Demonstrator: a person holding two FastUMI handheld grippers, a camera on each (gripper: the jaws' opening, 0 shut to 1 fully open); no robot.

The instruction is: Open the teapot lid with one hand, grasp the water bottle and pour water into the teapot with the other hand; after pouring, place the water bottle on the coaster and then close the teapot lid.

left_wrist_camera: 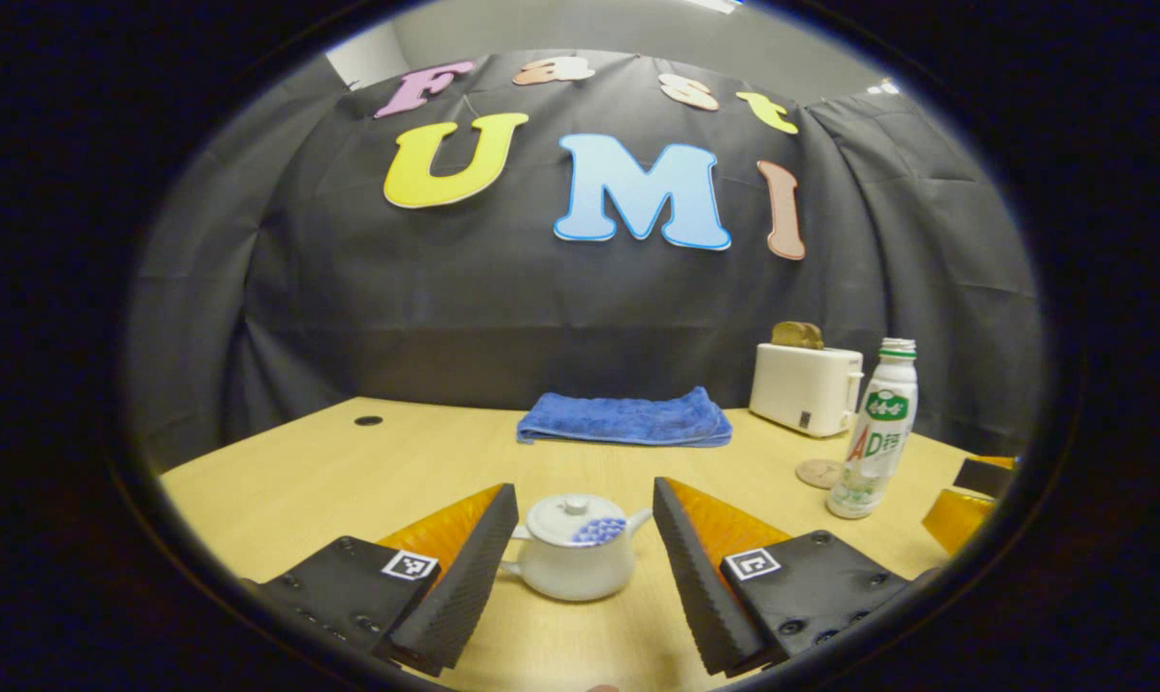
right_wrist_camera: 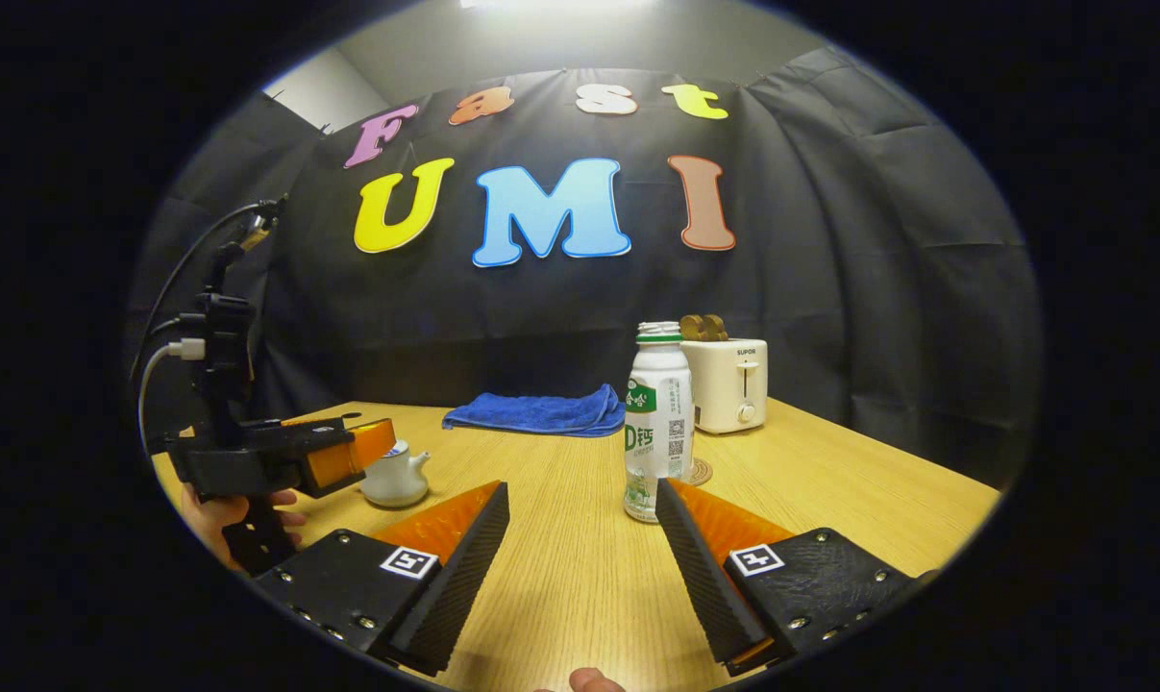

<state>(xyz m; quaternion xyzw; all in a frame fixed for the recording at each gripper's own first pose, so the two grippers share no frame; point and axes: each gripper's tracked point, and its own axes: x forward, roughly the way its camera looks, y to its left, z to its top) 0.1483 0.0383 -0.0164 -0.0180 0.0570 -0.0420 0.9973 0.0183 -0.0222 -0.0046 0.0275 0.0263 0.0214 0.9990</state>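
Both hand-held grippers, left [left_wrist_camera: 575, 567] and right [right_wrist_camera: 580, 567], wide open, empty. Teapot [left_wrist_camera: 576, 548] lidded, left of water bottle [right_wrist_camera: 658, 428]. Risk: off-centre grasp tipping bottle.

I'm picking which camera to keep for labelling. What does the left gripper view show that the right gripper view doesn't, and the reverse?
Left gripper view: the teapot close up between open fingers, its lid on, and a cable hole in the table. Right gripper view: the left gripper from outside, with the hand holding it and its cable. Both: teapot, water bottle, coaster, blue towel, toaster.
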